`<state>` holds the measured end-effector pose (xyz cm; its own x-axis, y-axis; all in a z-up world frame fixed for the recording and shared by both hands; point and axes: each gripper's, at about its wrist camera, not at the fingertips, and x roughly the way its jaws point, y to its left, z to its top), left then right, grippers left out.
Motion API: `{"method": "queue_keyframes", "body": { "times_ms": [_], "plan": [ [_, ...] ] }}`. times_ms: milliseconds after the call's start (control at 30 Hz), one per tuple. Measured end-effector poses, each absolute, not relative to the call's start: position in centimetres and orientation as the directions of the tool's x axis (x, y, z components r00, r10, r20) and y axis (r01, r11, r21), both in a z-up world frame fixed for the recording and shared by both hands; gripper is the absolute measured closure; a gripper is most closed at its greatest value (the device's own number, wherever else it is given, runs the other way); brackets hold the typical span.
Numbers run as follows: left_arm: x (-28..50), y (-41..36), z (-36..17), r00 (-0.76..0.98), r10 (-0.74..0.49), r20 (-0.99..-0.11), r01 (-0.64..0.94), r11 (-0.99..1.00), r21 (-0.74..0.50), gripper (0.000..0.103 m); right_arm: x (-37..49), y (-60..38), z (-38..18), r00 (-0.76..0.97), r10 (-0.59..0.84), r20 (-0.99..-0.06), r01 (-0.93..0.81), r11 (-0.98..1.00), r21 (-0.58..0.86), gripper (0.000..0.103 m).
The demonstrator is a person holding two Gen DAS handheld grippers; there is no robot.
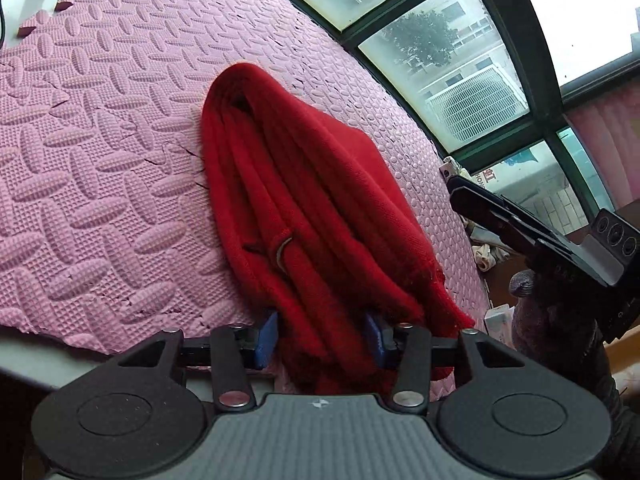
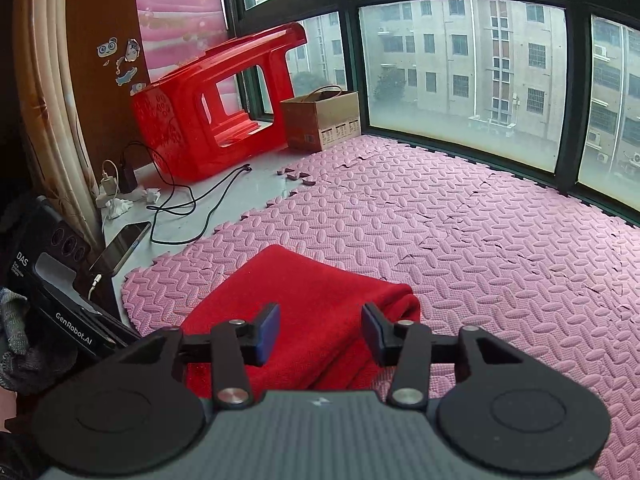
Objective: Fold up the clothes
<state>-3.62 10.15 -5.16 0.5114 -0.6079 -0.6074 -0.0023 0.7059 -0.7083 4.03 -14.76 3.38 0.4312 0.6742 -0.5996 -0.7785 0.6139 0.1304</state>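
Observation:
A red knitted garment (image 1: 304, 208) lies folded in thick layers on the pink foam mat (image 1: 100, 160). My left gripper (image 1: 322, 340) has its blue pads on either side of the garment's near end, with the bundle filling the gap. In the right wrist view the garment (image 2: 304, 304) is a flat folded rectangle on the mat (image 2: 480, 260). My right gripper (image 2: 320, 334) is open and empty, hovering just above the garment's near edge. The right gripper (image 1: 560, 240) also shows in the left wrist view, at the right, apart from the cloth.
A red plastic stool (image 2: 216, 112) lies tipped at the back left beside a cardboard box (image 2: 324, 120). A phone (image 2: 120, 246), chargers and cables (image 2: 192, 200) lie on the white ledge at left. Windows (image 2: 460, 80) border the mat's far side.

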Motion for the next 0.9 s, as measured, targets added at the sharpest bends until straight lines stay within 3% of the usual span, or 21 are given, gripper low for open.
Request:
{"method": "queue_keyframes", "body": {
  "times_ms": [633, 900],
  "plan": [
    [3.9, -5.3, -4.3, 0.335, -0.701, -0.63, 0.307, 0.713, -0.63, 0.057, 3.6, -20.8, 3.2, 0.566, 0.565, -0.6, -0.654, 0.751, 0.091, 0.058],
    [3.3, -6.8, -4.7, 0.265, -0.703, -0.66, 0.38, 0.705, -0.599, 0.055, 4.1, -24.0, 1.8, 0.622, 0.512, -0.593, -0.512, 0.839, 0.187, 0.061]
  ]
}}
